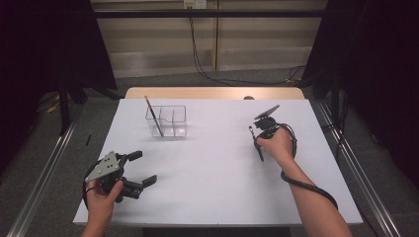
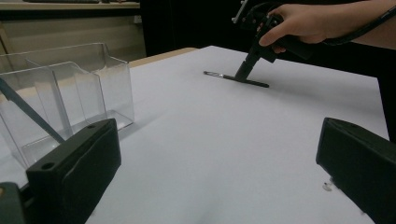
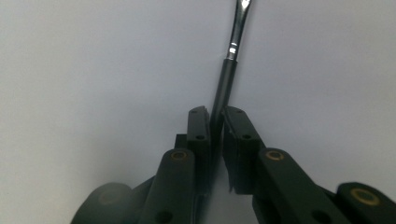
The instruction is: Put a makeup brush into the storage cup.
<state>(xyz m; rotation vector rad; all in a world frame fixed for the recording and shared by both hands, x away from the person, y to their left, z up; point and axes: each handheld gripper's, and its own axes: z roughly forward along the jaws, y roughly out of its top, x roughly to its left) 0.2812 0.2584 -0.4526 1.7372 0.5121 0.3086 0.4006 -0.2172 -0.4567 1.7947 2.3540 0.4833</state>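
White table, right hand-held gripper clamped on brush, left hand-held gripper wide open, clear organizer well apart.

A clear organiser stands on the white table toward its far left corner, split into compartments, with a thin brush leaning in the left one, its tip poking up over the rim toward the far edge. Beyond the far edge a strip of bare wood shows, and black cables trail across the floor behind it. Metal rails run along the floor on both sides.
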